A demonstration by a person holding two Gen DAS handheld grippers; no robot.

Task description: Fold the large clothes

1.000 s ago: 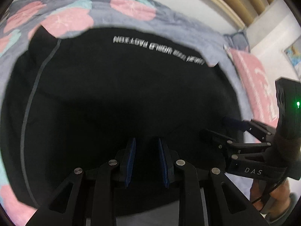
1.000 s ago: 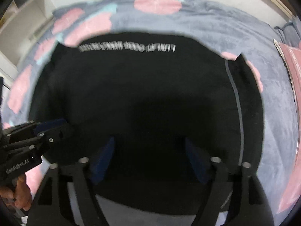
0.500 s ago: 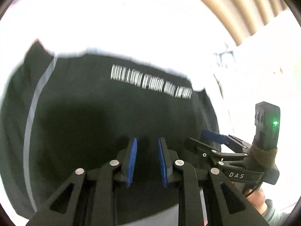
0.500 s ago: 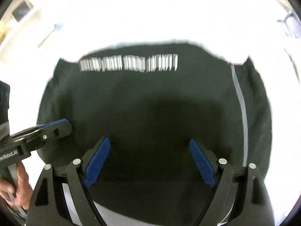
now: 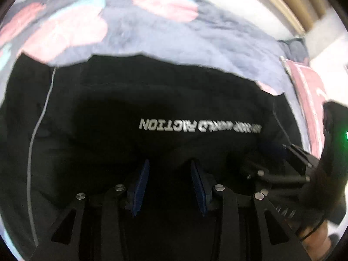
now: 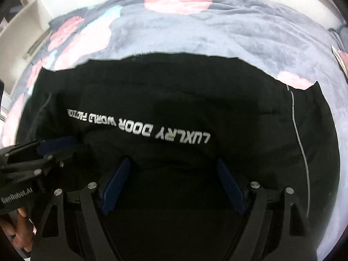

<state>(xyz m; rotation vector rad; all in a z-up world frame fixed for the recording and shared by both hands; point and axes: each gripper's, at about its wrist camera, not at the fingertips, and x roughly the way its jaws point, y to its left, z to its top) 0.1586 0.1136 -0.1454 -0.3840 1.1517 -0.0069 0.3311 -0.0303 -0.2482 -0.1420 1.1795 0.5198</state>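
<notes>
A large black garment with white lettering and thin grey side stripes lies spread on a bed; it also fills the right wrist view. My left gripper is open, its blue pads apart over the black cloth, holding nothing that I can see. My right gripper is wide open over the garment's near part, empty. Each gripper shows in the other's view: the right one at the right edge, the left one at the left edge. The garment's near edge is hidden under the fingers.
The bed cover is grey with pink and teal patches. A pink pillow lies at the right. A wooden slatted headboard and white shelves stand beyond the bed.
The lettering now sits much nearer to both grippers, with black cloth showing beyond it. My left gripper's fingers have spread wider. The overexposed glare of half a second ago is gone.
</notes>
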